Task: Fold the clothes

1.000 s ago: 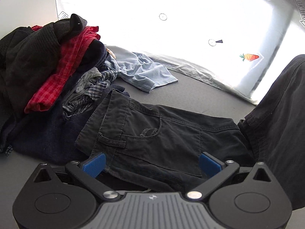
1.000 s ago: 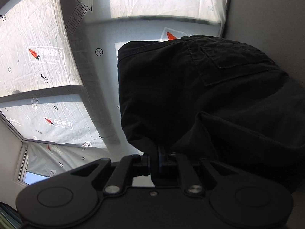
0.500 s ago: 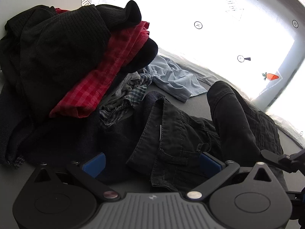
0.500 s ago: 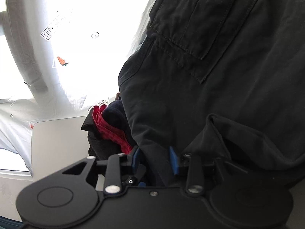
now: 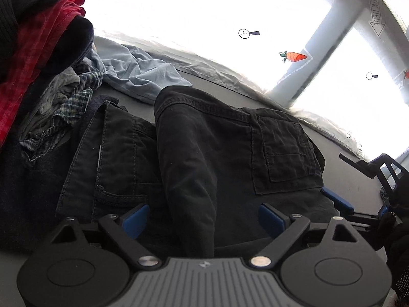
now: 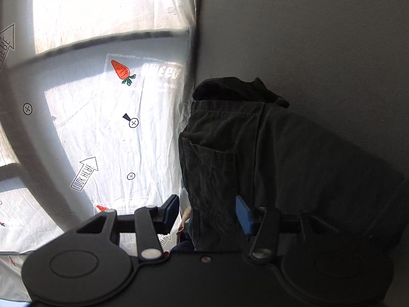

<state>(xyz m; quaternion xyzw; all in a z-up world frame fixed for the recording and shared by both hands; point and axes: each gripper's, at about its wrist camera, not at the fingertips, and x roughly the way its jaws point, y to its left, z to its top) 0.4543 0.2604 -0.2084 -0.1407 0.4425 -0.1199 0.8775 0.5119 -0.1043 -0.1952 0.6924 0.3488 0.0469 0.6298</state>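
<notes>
The dark trousers (image 5: 219, 158) lie folded over on the grey table (image 5: 358, 179), straight ahead of the left claw (image 5: 203, 221), whose fingers stand wide apart. The right claw (image 6: 207, 213) is spread too, the trousers' edge lying loose between its fingers. A heap of clothes (image 5: 38, 64) sits left of the left claw.

The folded trousers (image 5: 204, 153) lie on the table (image 5: 358, 179) directly before the left gripper (image 5: 203, 221), one half laid over the other. The heap of clothes (image 5: 46, 64) sits to their left, touching them, a shirt (image 5: 143, 76) behind. The right gripper (image 5: 358, 199) is at their right edge.
</notes>
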